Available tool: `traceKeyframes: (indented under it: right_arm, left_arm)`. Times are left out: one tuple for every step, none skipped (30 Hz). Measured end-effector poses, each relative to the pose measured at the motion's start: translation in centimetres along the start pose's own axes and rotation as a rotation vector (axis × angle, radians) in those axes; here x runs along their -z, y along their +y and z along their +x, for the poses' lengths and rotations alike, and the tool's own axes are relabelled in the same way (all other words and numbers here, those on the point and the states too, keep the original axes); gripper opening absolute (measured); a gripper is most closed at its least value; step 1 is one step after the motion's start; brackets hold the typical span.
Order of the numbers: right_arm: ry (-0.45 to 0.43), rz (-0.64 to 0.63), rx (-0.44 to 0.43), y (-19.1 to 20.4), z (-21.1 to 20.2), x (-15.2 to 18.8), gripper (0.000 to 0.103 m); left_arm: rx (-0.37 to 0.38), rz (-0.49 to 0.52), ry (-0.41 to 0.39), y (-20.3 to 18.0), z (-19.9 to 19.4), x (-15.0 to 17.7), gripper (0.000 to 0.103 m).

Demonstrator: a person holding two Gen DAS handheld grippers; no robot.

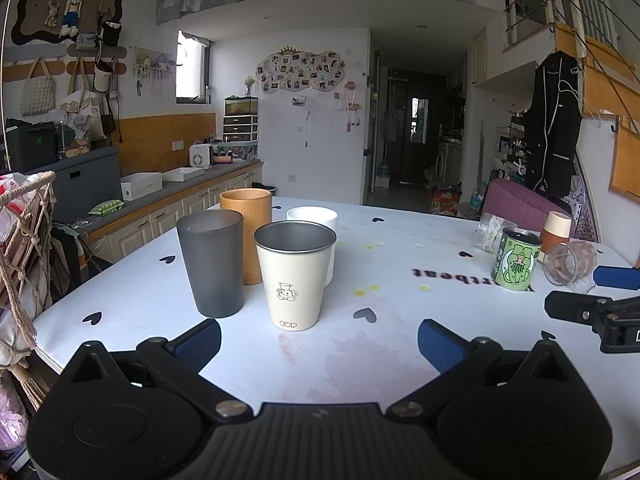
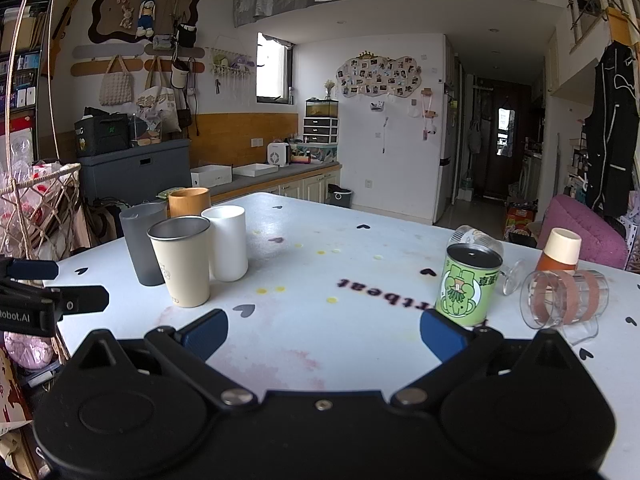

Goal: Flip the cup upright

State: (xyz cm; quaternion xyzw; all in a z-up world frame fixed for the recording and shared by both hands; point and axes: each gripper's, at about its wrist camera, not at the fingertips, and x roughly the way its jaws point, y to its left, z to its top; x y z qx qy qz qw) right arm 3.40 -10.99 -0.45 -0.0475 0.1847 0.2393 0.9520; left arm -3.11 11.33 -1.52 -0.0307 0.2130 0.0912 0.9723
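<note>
A green cartoon cup point(image 2: 468, 285) stands upside down on the white table point(image 2: 340, 336), just beyond my right gripper's right finger; it also shows in the left wrist view point(image 1: 516, 259). A clear striped cup point(image 2: 562, 299) lies on its side to its right, and shows in the left wrist view point(image 1: 570, 263). A clear glass point(image 2: 478, 238) lies behind the green cup. An orange cup with a cream base point(image 2: 560, 250) stands upside down. My right gripper point(image 2: 322, 338) is open and empty. My left gripper point(image 1: 318, 344) is open and empty, in front of a cream cup point(image 1: 294, 278).
Upright at the left stand a grey cup point(image 1: 210, 266), a wooden cup point(image 1: 247, 232) and a white cup point(image 1: 316, 224). A rope basket point(image 1: 24, 240) hangs off the table's left edge. A purple seat point(image 2: 584, 230) stands beyond the right side.
</note>
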Motion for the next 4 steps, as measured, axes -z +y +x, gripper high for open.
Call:
traceKeyframes:
  right_arm:
    - [0.000,0.000,0.000,0.01,0.01,0.00,0.103]
    - [0.001,0.000,0.001,-0.02,-0.01,0.00,0.103]
    - [0.000,0.000,0.000,-0.04,-0.04,0.01,0.103]
    - [0.000,0.000,0.001,0.02,-0.01,0.00,0.103]
  left_arm:
    - [-0.001,0.000,0.000,0.00,0.00,0.00,0.103]
    - [-0.002,0.001,0.000,0.00,0.00,-0.04,0.103]
    - [-0.002,0.001,0.000,0.01,-0.05,-0.08,0.103]
    - [-0.002,0.002,0.000,0.00,-0.09,-0.10,0.103]
